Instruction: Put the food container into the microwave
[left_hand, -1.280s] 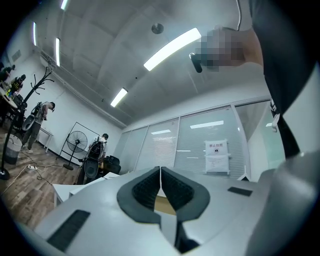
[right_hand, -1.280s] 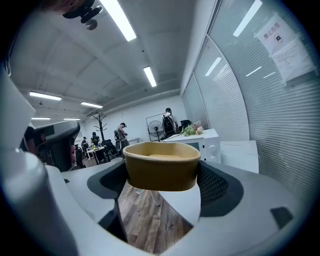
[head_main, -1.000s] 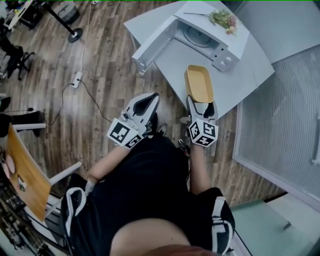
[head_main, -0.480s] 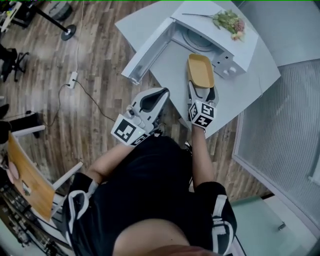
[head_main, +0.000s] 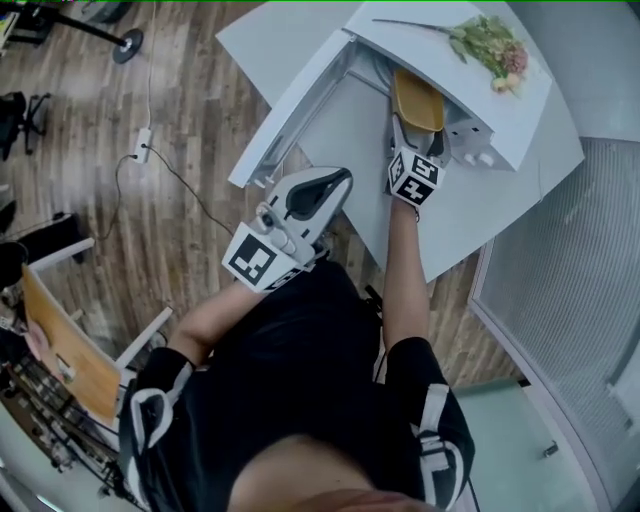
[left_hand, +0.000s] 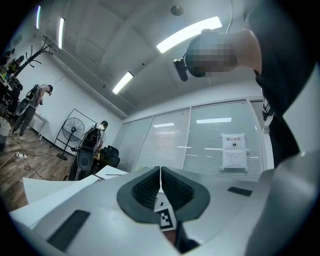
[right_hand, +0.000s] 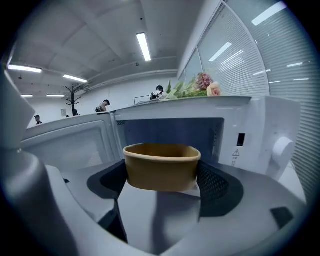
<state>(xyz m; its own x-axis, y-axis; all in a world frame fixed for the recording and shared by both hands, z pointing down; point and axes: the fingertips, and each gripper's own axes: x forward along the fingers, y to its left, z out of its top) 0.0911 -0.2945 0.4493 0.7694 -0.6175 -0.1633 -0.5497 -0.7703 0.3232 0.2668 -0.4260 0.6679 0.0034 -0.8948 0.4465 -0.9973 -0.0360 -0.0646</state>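
Observation:
My right gripper (head_main: 412, 128) is shut on a tan food container (head_main: 417, 99), holding it by its near end. The container (right_hand: 161, 165) is halfway into the mouth of the white microwave (head_main: 463, 75), whose door (head_main: 290, 112) hangs open to the left. In the right gripper view the microwave cavity (right_hand: 170, 132) lies straight ahead behind the container. My left gripper (head_main: 300, 205) hovers shut and empty beside the table's front edge, its jaws pressed together (left_hand: 160, 172) and pointing up toward the room.
A bunch of flowers (head_main: 492, 45) lies on top of the microwave. The microwave stands on a white table (head_main: 470, 215). A power strip and cable (head_main: 142, 148) lie on the wooden floor at left, and a chair (head_main: 62, 345) stands behind me.
My right gripper has carried the container forward from above the table into the microwave's opening. The left gripper has stayed about where it was, shut.

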